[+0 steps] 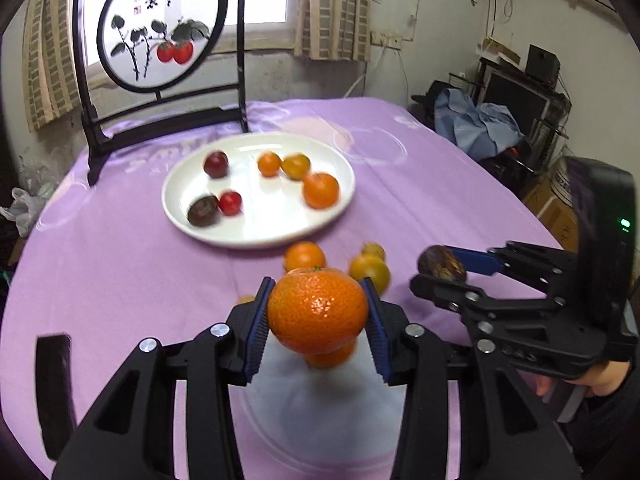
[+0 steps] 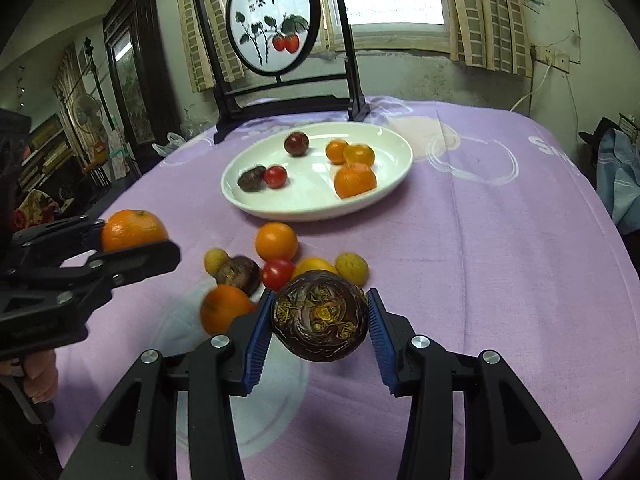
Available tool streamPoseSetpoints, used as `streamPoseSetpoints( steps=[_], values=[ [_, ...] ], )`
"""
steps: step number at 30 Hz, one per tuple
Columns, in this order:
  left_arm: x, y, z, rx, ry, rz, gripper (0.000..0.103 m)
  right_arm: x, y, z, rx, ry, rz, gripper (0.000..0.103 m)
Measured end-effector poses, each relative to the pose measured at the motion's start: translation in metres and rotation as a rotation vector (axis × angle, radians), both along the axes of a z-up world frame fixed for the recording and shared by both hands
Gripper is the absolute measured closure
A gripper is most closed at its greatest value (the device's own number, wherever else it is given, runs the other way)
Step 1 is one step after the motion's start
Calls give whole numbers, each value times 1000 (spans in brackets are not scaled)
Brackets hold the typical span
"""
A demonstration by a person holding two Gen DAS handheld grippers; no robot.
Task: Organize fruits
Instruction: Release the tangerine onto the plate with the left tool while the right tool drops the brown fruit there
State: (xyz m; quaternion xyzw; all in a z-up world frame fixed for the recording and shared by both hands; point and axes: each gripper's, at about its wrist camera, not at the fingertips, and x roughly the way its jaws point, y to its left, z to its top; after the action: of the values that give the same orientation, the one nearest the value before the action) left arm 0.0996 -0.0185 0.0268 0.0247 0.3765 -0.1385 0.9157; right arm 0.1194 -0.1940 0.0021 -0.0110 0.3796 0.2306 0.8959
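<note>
My left gripper (image 1: 318,312) is shut on a large orange mandarin (image 1: 317,311) and holds it above the purple cloth; it also shows in the right wrist view (image 2: 132,234). My right gripper (image 2: 320,322) is shut on a dark brown wrinkled fruit (image 2: 320,316), which also shows in the left wrist view (image 1: 441,263). A white oval plate (image 2: 260,204) ahead holds oranges on its right side (image 2: 354,180) and dark and red fruits on its left (image 2: 275,176). Loose fruits lie on the cloth between plate and grippers, including an orange (image 2: 277,241) and a red tomato (image 2: 277,273).
A black-framed round painted screen (image 2: 276,36) stands at the table's far edge behind the plate. The purple tablecloth (image 2: 480,240) covers the round table. Furniture and clutter stand beyond the table edges on both sides.
</note>
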Motion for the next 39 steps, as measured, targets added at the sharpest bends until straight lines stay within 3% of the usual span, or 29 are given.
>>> streamPoseSetpoints(
  steps=[8,17,21,22,23,25,26,30,39],
  values=[
    [76,20,4,4,-13,109,61,52,48,16,-77,-47,73,57],
    [147,43,-31,-13,87,203,61,103,81,-5,-108,-10,95,57],
    [166,46,-35,-37,72,232,60,115,85,-15,-127,4,86,56],
    [168,46,-34,-38,68,243,54,115,85,-14,-123,-5,78,47],
    [170,45,-33,-38,64,254,40,114,83,-13,-120,-16,67,33],
    [166,48,-25,-56,36,272,23,104,75,-7,-104,-37,63,30],
    [160,49,-20,-68,15,276,21,101,73,-6,-100,-37,72,30],
    [130,46,-10,-78,-9,275,16,75,53,2,-113,-67,61,29],
    [59,35,-9,-84,20,243,12,22,9,-6,-63,-4,15,28]
  ],
)
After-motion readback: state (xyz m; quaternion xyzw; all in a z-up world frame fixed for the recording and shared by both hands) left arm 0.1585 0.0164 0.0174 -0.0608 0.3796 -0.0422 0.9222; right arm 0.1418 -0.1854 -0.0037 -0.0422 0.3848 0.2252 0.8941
